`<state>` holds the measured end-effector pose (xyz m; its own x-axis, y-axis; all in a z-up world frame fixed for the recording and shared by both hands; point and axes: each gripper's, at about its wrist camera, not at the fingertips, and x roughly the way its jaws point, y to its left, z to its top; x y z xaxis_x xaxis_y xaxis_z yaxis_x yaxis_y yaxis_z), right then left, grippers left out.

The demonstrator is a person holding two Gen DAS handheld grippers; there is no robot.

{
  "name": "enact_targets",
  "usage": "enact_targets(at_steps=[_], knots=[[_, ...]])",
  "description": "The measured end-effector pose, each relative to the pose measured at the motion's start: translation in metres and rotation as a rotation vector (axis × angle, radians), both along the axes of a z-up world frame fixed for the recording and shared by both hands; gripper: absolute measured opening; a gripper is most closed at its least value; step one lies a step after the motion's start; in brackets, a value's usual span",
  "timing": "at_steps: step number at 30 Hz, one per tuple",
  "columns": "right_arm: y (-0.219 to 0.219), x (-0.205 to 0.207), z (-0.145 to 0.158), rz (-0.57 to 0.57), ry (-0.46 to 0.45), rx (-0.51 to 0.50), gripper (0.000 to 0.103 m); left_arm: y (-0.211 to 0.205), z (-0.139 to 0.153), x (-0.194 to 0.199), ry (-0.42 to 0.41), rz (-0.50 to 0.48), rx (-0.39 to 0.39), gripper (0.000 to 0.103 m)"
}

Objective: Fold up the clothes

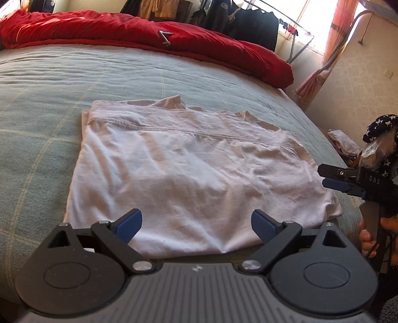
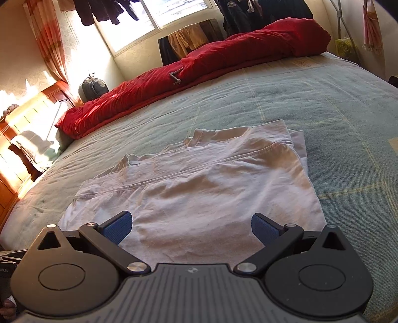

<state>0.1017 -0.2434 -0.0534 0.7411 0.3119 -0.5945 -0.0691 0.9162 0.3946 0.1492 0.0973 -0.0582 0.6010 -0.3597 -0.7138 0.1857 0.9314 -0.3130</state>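
A pale pink shirt (image 1: 189, 171), folded once with a stitched hem across its upper layer, lies flat on the grey-green bedspread (image 1: 49, 104) near the bed's front edge. Left wrist view: the left gripper (image 1: 196, 224) hovers low over the shirt's near edge, fingers spread wide, holding nothing; only this view shows the right gripper (image 1: 332, 177) side-on at the shirt's right corner, a hand (image 1: 373, 236) on its handle, its own fingers apart with nothing between them. Right wrist view: it alone shows a wooden headboard (image 2: 22, 139) and window (image 2: 174, 15). A red duvet (image 2: 199, 67) lies bunched along the bed's far side.
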Motion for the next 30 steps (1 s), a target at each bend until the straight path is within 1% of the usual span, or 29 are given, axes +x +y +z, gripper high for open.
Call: enact_targets(at_steps=[3, 7, 10, 12, 15, 19, 22, 27, 28, 30], knots=[[-0.002, -0.005, -0.001, -0.012, 0.001, -0.019, 0.103, -0.003, -0.011, -0.002, 0.039, 0.017, 0.048, 0.094], [-0.009, -0.001, -0.006, -0.038, 0.020, 0.000, 0.103, 0.000, -0.008, -0.011, 0.036, 0.029, 0.068, 0.094], [-0.005, 0.008, -0.006, -0.009, 0.021, 0.002, 0.103, -0.001, -0.003, -0.014, 0.025, 0.047, 0.102, 0.094], [0.004, 0.016, -0.002, 0.027, -0.004, -0.011, 0.103, -0.002, -0.001, -0.016, 0.017, 0.050, 0.114, 0.094], [0.018, 0.031, -0.003, 0.064, -0.005, -0.041, 0.103, -0.002, 0.000, -0.016, 0.014, 0.051, 0.113, 0.094], [0.033, 0.047, -0.022, 0.078, 0.046, -0.089, 0.103, 0.001, -0.002, -0.017, 0.017, 0.060, 0.121, 0.094], [0.041, 0.042, -0.028, 0.094, 0.012, -0.144, 0.103, 0.006, -0.004, -0.018, 0.022, 0.073, 0.121, 0.094], [0.038, 0.041, -0.035, 0.134, 0.005, -0.146, 0.103, 0.011, -0.005, -0.017, 0.016, 0.091, 0.121, 0.094], [0.037, 0.040, -0.036, 0.142, 0.002, -0.144, 0.103, 0.012, -0.004, -0.016, 0.010, 0.090, 0.114, 0.094], [0.038, 0.039, -0.034, 0.181, -0.003, -0.172, 0.103, 0.015, -0.002, -0.015, -0.005, 0.082, 0.091, 0.094]])
